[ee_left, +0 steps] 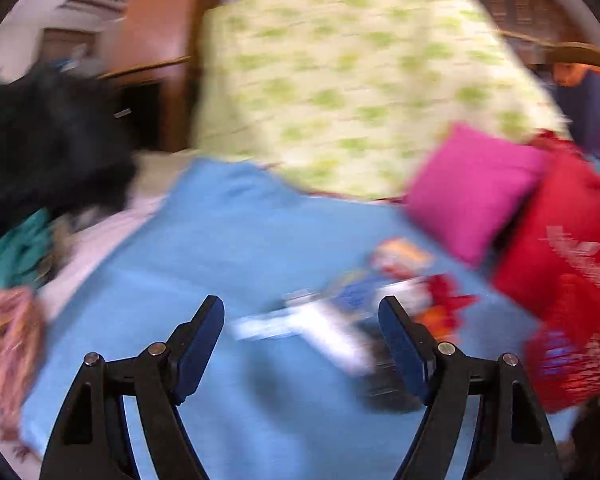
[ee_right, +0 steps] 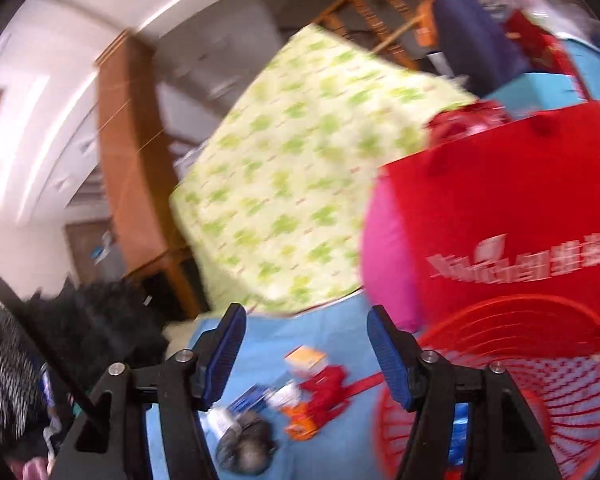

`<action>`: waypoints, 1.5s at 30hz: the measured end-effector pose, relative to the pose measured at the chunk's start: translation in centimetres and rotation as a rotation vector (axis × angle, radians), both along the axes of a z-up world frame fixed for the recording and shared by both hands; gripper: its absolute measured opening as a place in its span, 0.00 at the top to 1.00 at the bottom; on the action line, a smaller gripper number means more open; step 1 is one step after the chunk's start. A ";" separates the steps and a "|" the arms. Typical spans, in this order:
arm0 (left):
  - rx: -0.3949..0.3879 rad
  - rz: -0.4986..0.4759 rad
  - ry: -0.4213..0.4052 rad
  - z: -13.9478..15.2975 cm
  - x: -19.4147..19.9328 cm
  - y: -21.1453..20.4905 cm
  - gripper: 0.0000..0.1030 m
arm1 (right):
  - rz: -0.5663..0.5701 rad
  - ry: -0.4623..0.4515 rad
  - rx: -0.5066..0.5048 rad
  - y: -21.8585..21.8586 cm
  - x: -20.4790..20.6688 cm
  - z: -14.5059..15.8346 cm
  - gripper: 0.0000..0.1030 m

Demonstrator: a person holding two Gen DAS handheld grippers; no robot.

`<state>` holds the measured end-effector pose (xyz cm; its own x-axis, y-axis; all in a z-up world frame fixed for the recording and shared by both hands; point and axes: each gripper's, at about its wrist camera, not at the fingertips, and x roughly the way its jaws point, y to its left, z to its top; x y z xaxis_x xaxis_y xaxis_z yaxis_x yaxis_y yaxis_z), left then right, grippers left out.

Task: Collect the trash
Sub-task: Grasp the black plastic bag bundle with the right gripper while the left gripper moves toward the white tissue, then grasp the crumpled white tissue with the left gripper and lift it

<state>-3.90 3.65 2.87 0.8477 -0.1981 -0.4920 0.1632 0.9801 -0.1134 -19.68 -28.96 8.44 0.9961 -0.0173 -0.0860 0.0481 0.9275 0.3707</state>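
Both views are blurred by motion. Trash lies on a blue sheet (ee_left: 228, 240): a blue-and-white packet (ee_left: 332, 304), a small orange-topped box (ee_right: 305, 358), a red wrapper (ee_right: 326, 394), an orange wrapper (ee_right: 300, 426) and a dark crumpled bag (ee_right: 246, 442). A red mesh basket (ee_right: 540, 380) stands to their right and holds a blue item. My left gripper (ee_left: 302, 314) is open and empty above the near side of the trash. My right gripper (ee_right: 306, 326) is open and empty, above the trash and left of the basket.
A green-patterned quilt (ee_left: 340, 80) stands behind the sheet. A pink pillow (ee_left: 472, 188) and a red shopping bag (ee_right: 500, 208) sit at the right. A black fluffy garment (ee_left: 40, 140) and teal and patterned cloths (ee_left: 16, 252) lie at the left.
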 end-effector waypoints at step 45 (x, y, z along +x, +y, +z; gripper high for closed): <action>0.129 -0.348 0.392 -10.3 14.9 -2.7 0.82 | 0.366 0.801 0.217 6.0 18.8 -15.8 0.63</action>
